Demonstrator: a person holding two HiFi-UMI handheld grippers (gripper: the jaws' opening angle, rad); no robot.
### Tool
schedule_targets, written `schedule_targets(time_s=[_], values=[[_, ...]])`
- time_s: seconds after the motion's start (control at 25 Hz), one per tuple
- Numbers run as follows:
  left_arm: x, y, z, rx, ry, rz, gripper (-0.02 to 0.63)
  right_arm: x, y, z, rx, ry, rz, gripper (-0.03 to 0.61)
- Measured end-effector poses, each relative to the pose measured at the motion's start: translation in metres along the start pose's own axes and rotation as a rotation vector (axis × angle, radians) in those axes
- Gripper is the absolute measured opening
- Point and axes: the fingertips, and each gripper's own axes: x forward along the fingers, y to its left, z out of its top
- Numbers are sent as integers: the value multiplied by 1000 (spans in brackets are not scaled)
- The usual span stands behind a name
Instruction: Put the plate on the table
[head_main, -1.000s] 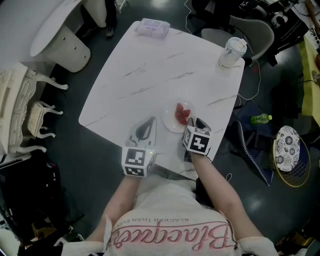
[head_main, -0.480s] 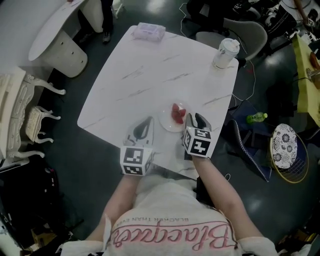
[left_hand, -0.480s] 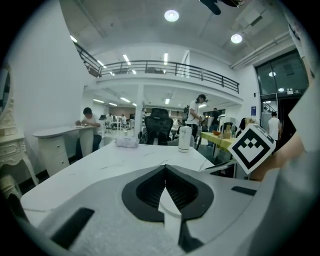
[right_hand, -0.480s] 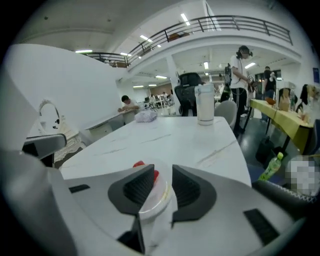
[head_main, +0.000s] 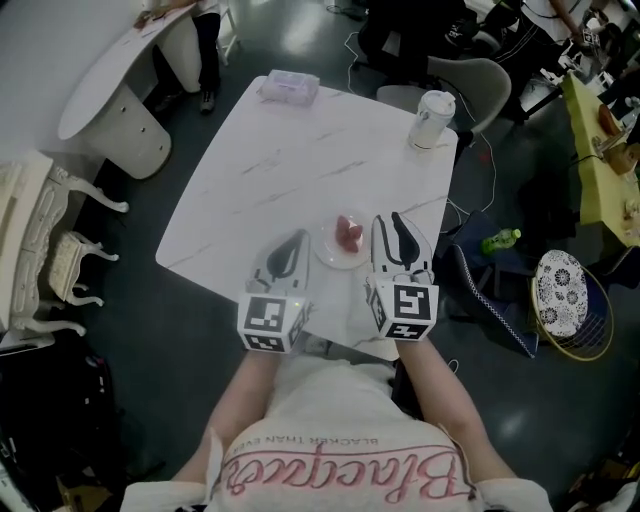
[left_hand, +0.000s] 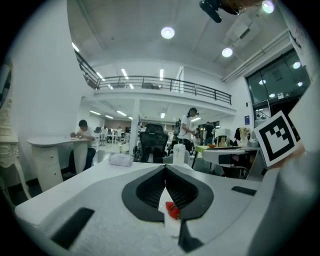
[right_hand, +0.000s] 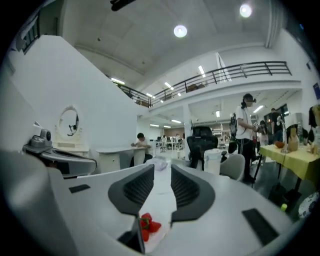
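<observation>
1. Right tool (right_hand: 162, 166): jaws apart, nothing clamped; plate and fruit seen low in the gap; in the head view, tips just beside the plate's right rim; touching it or not, cannot tell.
2. Left tool (left_hand: 164, 165): jaws together at the tips, empty; held low over the worktop, near the plate's left side but apart from it.
3. Plate (head_main: 338, 258): small, white, round; flat on the worktop (head_main: 290, 160) between the two tools, toward the person's edge; carries a small heap of red strawberries (head_main: 348, 232); placement judged done or all but done.
4. Handling, as a judgement: stiff and light; probably ceramic or hard plastic, so liable to chip if dropped; smooth rim apt to slip in hard jaws; loose fruit free to roll if tilted; best taken at the bare rim nearest the right tool, one jaw above and one below, kept level.
5. Farther off: lidded cup (head_main: 432, 118) at the far right corner; pale packet (head_main: 288, 86) at the far edge; both well apart from the plate.
</observation>
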Motion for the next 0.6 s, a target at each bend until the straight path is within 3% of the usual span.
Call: schedule_targets(time_s=[0.24,0.36,0.6], values=[[-16,-14,55,85,-163,-30,5,-32,5,67,-136,-220,10,83],[-22,-20,77,127,-232,-36,5,-43,10,88,-202,-257,11,81],[-25,-27,97,152,-296,-42,5,-59,7,96,-201,-264,-5,64]])
